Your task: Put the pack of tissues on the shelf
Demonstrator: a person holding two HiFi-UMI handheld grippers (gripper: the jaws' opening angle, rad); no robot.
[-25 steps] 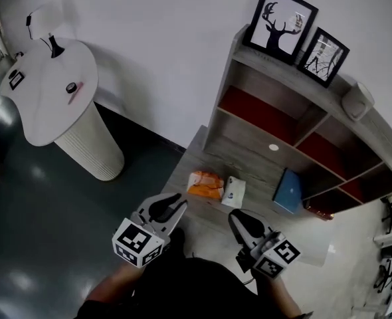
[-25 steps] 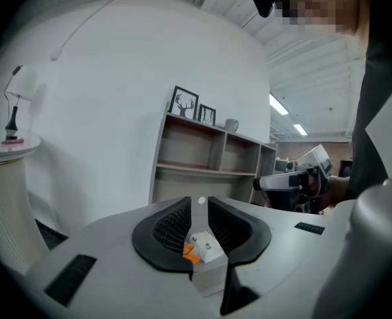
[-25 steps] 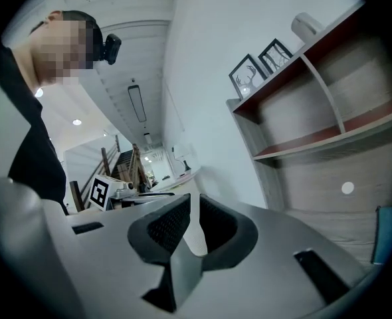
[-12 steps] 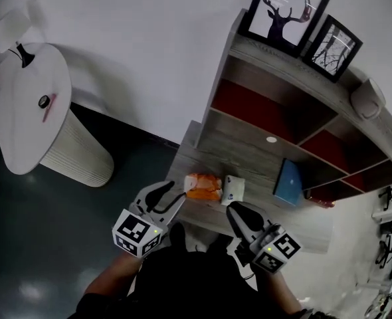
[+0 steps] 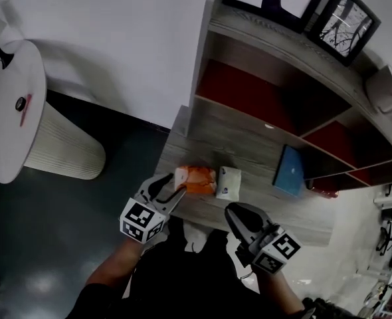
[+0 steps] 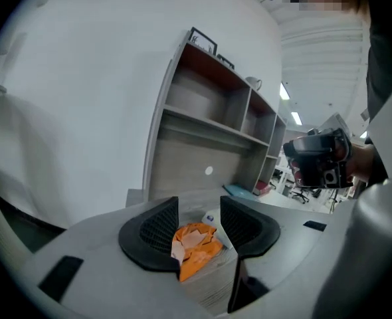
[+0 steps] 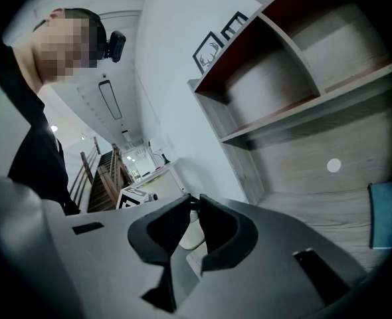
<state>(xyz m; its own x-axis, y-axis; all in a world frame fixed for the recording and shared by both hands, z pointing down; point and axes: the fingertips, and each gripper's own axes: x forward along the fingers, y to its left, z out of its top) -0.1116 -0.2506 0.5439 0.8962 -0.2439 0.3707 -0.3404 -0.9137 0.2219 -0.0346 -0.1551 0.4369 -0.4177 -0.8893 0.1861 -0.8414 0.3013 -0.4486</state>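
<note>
On the low wooden ledge of the shelf unit lie an orange crinkled pack and, just to its right, a white tissue pack with blue print. My left gripper is at the orange pack's near-left end. Its jaws have just been opening and stand wide. In the left gripper view the orange pack lies between the open left gripper, not pressed by the pads, with the white pack behind it. My right gripper hovers at the ledge's front edge, shut and empty, as the right gripper view also shows.
A blue book lies on the ledge to the right. Open shelf compartments with red backs rise behind it, with framed pictures on top. A white round pedestal table stands on the dark floor at the left.
My left gripper has gone forward and down to the orange pack, and its jaws have opened. The right gripper has edged toward the ledge, still shut. The shelf sits closer in view.
</note>
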